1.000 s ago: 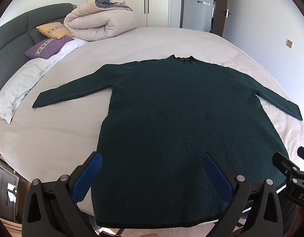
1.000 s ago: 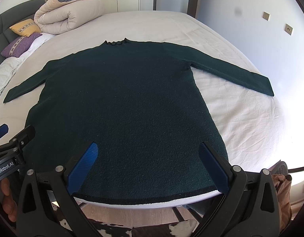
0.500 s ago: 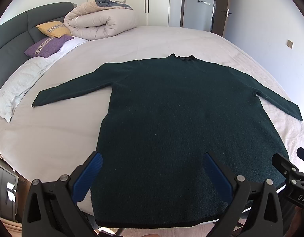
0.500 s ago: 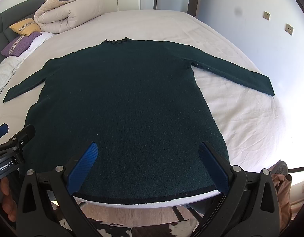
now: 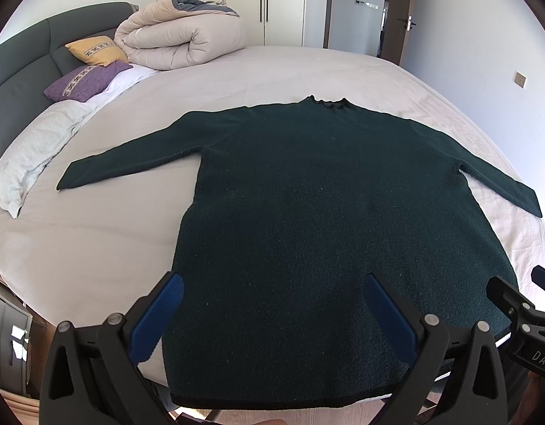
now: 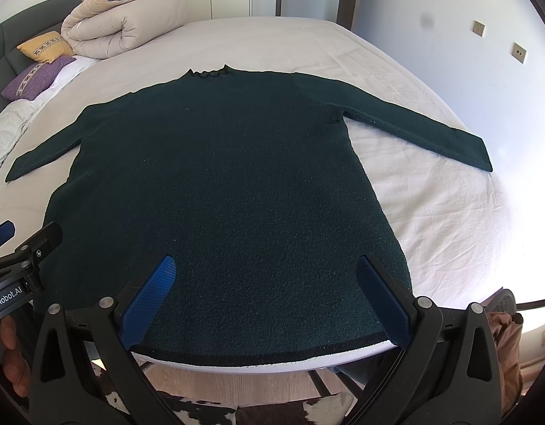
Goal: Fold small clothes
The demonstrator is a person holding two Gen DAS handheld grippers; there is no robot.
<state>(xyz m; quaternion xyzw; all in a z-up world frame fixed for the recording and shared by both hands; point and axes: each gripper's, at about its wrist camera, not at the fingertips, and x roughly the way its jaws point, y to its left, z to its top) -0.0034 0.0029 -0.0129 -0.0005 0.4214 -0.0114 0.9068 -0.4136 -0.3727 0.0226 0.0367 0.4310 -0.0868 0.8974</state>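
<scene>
Nothing much has moved since a second ago: both my tools hang over the near edge of the bed (image 5: 95,248) just as they did, and the dark green sweater (image 5: 336,212) lies where it lay, flat and face up on the white sheet, neck away from me, sleeves spread to either side, hem along the bed's edge. My left gripper (image 5: 272,304) is spread wide with nothing in it, poised above the hem's left part; my right gripper (image 6: 265,283) is equally wide and empty over the right part. I judge the knit thick, soft and fuzzy, light enough yet floppy, so it should sag and drag on the sheet. I would pinch a sleeve cuff (image 6: 478,152) or a shoulder, taking both layers.
</scene>
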